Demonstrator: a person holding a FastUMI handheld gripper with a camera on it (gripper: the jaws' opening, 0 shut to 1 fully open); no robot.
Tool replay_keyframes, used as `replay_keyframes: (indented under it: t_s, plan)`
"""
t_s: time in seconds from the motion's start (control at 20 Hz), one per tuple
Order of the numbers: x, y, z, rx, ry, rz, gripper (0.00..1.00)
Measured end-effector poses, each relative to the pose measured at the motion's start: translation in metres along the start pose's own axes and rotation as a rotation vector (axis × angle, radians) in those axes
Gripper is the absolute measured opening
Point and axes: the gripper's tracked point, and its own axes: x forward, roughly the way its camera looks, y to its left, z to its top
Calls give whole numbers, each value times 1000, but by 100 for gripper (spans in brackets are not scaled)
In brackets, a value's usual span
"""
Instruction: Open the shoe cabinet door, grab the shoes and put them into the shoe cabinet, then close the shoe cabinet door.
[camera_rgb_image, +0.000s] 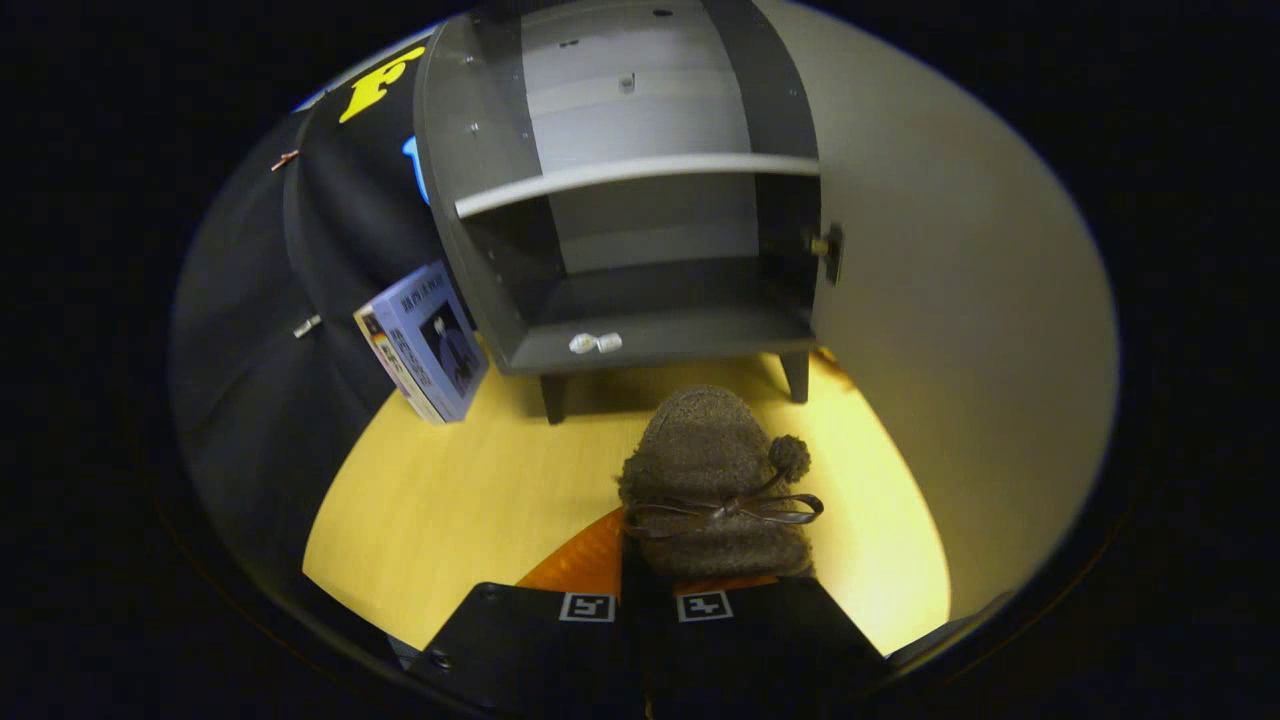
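Gripper view looks down along the gripper (645, 600), whose fingers sit close together and appear clamped on the heel end of a fuzzy brown shoe (712, 470), a slipper-like bootie with a thin ribbon bow (735, 510) and a small pompom (789, 456). The shoe projects forward just ahead of the fingers, its toe pointing at the shoe cabinet (640, 230) beyond. The cabinet stands on short legs on the yellow surface (470, 500), its door (960, 330) swung wide open to the right, a shelf (640, 178) dividing the interior. A boxed item (425, 340) leans at its left. The shoe looks light, soft and compressible; the knit will likely sag, so a firm hold at the stiffer heel collar suits it best.
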Motion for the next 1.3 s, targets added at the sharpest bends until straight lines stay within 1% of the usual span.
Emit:
replay_keyframes:
  t_s: [0.2, 0.3, 0.6, 0.75, 0.85, 1.0, 1.1, 1.3]
  plan:
    - [-28, 9, 79, -18, -85, 1, 8]
    - [-30, 21, 117, -12, -109, 35, 8]
    - [-5, 43, 235, -26, -190, 72, 8]
    - [21, 53, 289, -63, -210, 60, 8]
    - [43, 58, 317, -71, -212, 53, 8]
    - [85, 62, 338, -65, -178, 41, 7]
    - [115, 64, 347, -39, -152, 42, 8]
    - [168, 60, 346, -5, -99, 12, 7]
